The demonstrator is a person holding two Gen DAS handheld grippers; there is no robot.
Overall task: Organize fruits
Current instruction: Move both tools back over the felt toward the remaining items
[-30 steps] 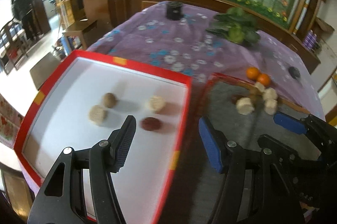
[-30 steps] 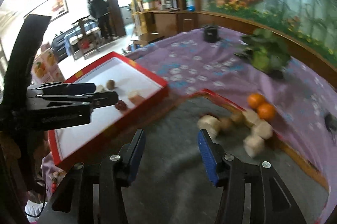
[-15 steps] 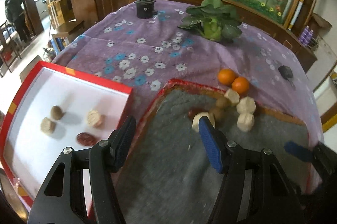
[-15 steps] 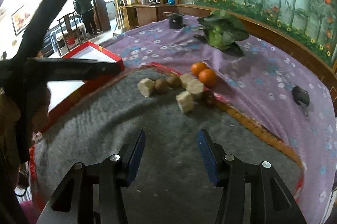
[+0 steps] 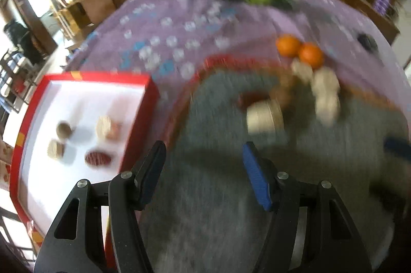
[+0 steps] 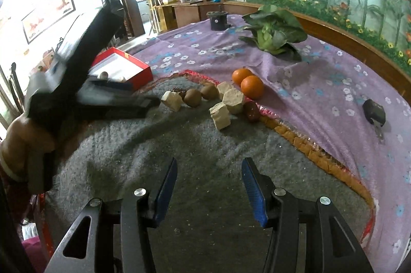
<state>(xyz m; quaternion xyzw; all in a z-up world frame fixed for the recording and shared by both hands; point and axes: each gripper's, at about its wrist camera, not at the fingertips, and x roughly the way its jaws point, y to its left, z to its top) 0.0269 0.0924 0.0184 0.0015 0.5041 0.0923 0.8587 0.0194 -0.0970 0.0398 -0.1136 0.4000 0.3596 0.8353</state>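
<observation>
A pile of fruit lies on the grey mat (image 6: 179,144). It holds two oranges (image 6: 252,86), beige cubes (image 6: 220,115), brown round fruits (image 6: 193,97) and a dark red date (image 6: 251,111). My left gripper (image 5: 203,157) is open and empty over the mat, a little short of the nearest beige cube (image 5: 264,116); this view is blurred. The red box (image 5: 84,80) at the left has a white floor with several pieces on it, among them a dark red one (image 5: 97,157). My right gripper (image 6: 209,178) is open and empty over the mat's near part.
A purple flowered cloth (image 6: 321,72) covers the table. On it are a green cabbage (image 6: 274,34), a black pot (image 6: 217,20) and a black key fob (image 6: 373,110). The hand (image 6: 23,134) that holds the left gripper is at the left. A wooden ledge and a glass wall stand behind.
The left gripper swung from above the red box to over the grey mat, toward the pile. The right gripper swung right along the mat, then settled. Both stayed open.
</observation>
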